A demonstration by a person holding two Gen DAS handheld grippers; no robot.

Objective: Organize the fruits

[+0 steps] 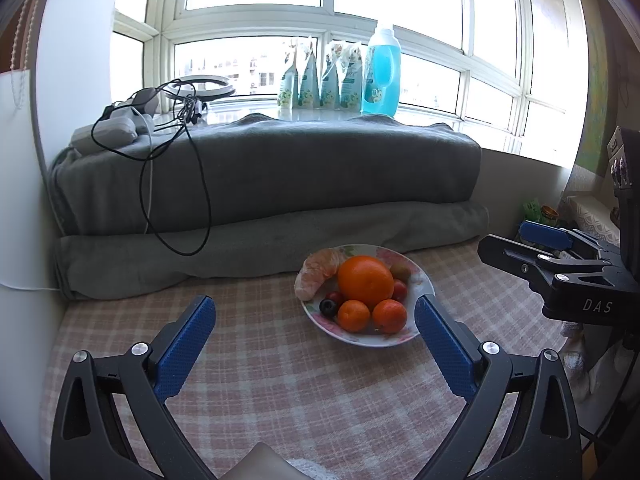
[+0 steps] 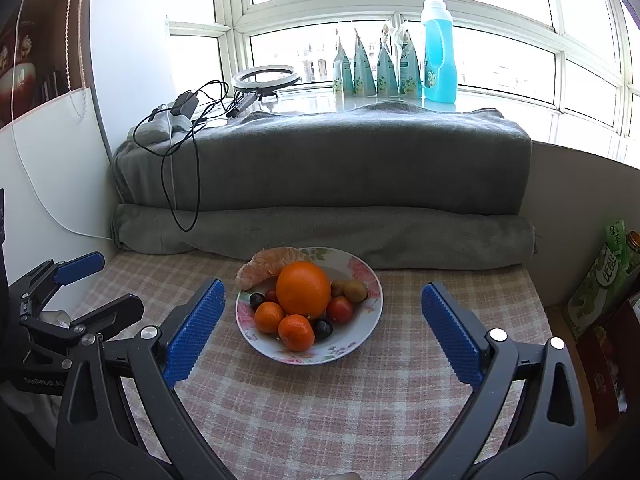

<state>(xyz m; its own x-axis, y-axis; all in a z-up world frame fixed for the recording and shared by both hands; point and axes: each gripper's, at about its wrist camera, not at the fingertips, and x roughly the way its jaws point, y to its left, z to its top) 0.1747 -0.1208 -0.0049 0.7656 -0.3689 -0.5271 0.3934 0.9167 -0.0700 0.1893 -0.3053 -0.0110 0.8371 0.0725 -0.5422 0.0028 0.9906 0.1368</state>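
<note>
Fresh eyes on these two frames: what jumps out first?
The big orange heaped with smaller fruit in the floral plate, centre of the checked cloth. Behind it, the grey folded blanket, with a blue detergent bottle on the bright windowsill. Both grippers, left and right, frame the plate, jaws wide open.

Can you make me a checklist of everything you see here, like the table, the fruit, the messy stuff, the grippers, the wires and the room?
Surface: checked cloth, bare around the plate.
Job's things: flowered plate holding a big orange, two small oranges, a peeled segment, red tomatoes, dark grapes and brownish fruits.
Clutter: green carton at the right edge.
Grippers: left gripper open, holding nothing; right gripper open, holding nothing.
Cables: black cable hanging over the grey blanket; white cable along the wall.
Surroundings: windowsill with blue bottle, four pouches, ring light.
</note>
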